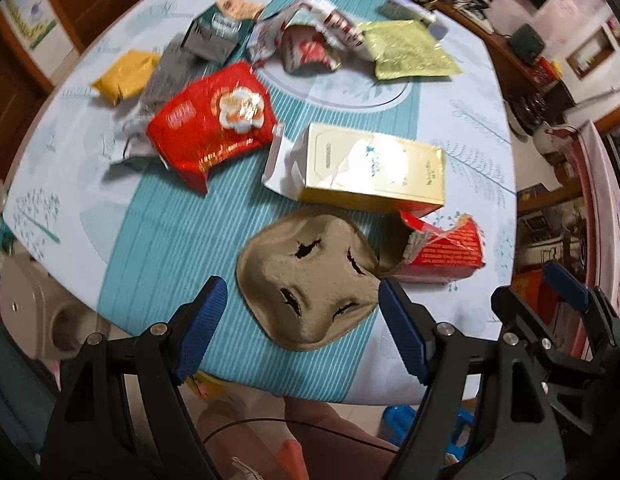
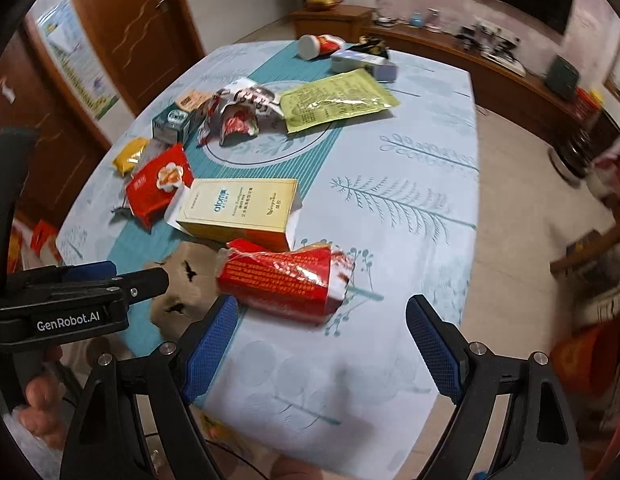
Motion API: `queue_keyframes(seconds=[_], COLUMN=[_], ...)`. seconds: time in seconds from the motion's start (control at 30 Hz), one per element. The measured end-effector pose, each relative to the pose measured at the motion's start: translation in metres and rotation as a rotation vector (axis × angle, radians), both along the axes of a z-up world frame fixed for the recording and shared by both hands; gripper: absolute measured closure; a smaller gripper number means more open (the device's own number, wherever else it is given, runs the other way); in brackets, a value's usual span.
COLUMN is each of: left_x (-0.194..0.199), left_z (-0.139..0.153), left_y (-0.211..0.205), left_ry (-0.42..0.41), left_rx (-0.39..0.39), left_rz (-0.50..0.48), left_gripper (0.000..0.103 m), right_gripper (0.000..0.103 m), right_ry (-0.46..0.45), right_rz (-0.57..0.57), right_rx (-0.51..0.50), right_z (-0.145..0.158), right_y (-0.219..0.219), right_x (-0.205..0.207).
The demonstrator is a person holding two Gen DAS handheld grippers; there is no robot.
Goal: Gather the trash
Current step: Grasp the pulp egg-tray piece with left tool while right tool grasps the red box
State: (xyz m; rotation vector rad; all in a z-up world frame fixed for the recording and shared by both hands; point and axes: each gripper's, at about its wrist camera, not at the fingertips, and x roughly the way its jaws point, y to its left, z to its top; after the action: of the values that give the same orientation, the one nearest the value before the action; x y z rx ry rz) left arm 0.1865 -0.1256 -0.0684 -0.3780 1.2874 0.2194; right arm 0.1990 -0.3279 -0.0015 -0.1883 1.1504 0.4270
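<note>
On patterned tablecloth (image 1: 462,128), moulded pulp tray (image 1: 310,280), crumpled red carton (image 2: 286,280)

left claw (image 2: 110,276): "GenRobot.AI" | yellow box (image 2: 238,210): "atom"

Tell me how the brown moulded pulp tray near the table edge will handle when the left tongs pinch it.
The pulp tray is thin moulded fibre, so probably light and fairly stiff. Its torn slits suggest a hard pinch could crumple or rip it. The matte surface likely grips well between the open left tongs; lying flat, it shouldn't roll.
</note>
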Motion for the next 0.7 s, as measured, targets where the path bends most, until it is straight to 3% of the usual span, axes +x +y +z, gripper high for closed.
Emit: queue_keyframes(seconds=[0.27,0.7], left_x=[0.007,0.013], left_z=[-0.026,-0.029], left_y=[-0.005,0.005], left_ry=[0.053,0.069], left_rx=[-0.023,-0.129], left_rz=[0.079,0.189], left_gripper=[0.026,0.026], right_gripper=[0.015,0.015], right_ry=[0.028,-0.037], right_rz=[0.138,0.502], right_rx=[-0.002,-0.101], right_z=[-0.023,-0.04], right_y=[0.01,0.046], right_x=[0.022,0.022])
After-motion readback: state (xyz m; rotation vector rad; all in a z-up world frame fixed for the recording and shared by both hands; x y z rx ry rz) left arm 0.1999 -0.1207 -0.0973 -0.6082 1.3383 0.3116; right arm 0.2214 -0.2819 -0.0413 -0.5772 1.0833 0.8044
